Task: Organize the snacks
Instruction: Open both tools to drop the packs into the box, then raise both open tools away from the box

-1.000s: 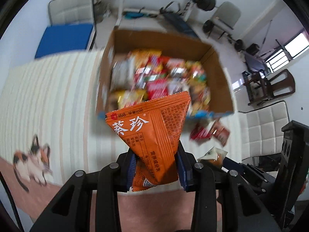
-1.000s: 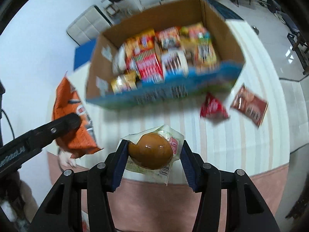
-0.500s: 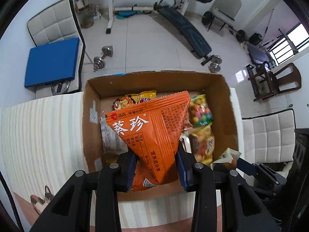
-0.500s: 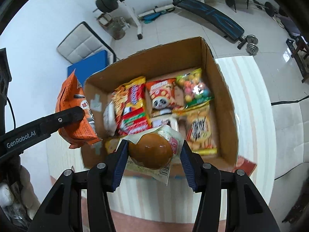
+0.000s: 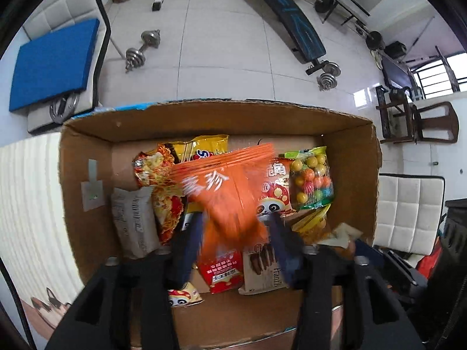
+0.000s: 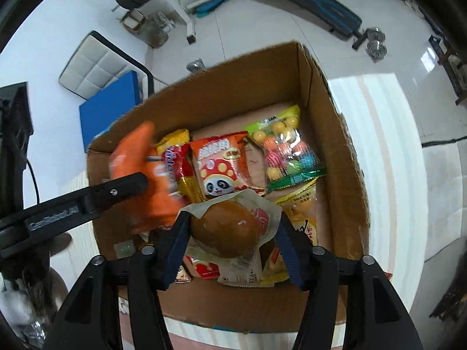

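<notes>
Blue-padded jaws of both grippers have just been opening over the cardboard box (image 5: 87, 204): the left gripper (image 5: 235, 245) spread around a blurred orange packet (image 5: 230, 192), the right gripper (image 6: 230, 242) loosely flanking a wrapped brown egg (image 6: 226, 229). Mid-frame, a panda bag (image 6: 217, 166) and candy-ball bag (image 5: 312, 178) lie inside; a striped tablecloth (image 5: 26, 204) sits lower left, with a dumbbell (image 5: 143, 51) on the tiled floor above.

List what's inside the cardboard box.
Cardboard box holds a candy-ball bag, panda pack, noodle pack, grey pack, biscuit box. Lower layers are covered.
</notes>
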{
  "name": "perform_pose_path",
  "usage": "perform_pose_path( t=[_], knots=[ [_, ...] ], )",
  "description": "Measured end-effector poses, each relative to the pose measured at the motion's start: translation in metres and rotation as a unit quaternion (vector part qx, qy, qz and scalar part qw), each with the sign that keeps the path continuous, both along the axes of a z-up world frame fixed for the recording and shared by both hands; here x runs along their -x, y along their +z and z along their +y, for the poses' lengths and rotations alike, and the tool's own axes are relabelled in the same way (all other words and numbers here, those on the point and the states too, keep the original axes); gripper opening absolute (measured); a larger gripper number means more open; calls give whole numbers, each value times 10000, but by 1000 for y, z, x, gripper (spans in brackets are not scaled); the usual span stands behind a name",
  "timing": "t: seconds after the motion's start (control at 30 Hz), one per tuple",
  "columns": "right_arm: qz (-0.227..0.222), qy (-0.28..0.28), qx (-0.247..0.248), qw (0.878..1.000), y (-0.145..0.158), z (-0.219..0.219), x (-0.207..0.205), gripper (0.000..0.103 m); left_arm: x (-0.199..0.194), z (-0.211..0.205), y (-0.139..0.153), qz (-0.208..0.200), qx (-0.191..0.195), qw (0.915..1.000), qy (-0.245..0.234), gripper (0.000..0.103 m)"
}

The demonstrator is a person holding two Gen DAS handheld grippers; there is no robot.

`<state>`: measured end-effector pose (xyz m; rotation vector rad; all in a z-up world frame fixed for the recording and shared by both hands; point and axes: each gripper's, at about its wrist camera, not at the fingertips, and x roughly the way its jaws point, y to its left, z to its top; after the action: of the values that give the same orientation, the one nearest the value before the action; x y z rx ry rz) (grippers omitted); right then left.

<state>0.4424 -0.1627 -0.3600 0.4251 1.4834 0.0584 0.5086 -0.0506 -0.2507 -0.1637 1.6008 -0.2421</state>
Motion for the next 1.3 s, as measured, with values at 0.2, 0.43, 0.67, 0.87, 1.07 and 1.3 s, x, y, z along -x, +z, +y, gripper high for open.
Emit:
perform_pose_path(
  t=[0.2,0.43,0.67,0.87,1.07,1.3],
  knots=[
    [26,36,254,9997,-2,-6,-1,88,3,-7,7,-232,-73,9995,-219,83],
    [103,206,537,9983,9,-8,8,90,19,-2,21,-438,-125,9987,-222,90],
    [27,421,789,9960,26,-3,23,91,48,5,38,-718,-297,9968,-180,90],
    [-160,588,1010,9930,47,4,43,93,81,14,56,-1011,-493,9936,-71,90],
    [-434,703,1121,9902,69,11,71,94,118,24,77,-1451,-683,9870,92,90],
    [-675,899,1282,9854,88,20,110,94,159,24,97,-1820,-800,9798,201,90]
  ],
)
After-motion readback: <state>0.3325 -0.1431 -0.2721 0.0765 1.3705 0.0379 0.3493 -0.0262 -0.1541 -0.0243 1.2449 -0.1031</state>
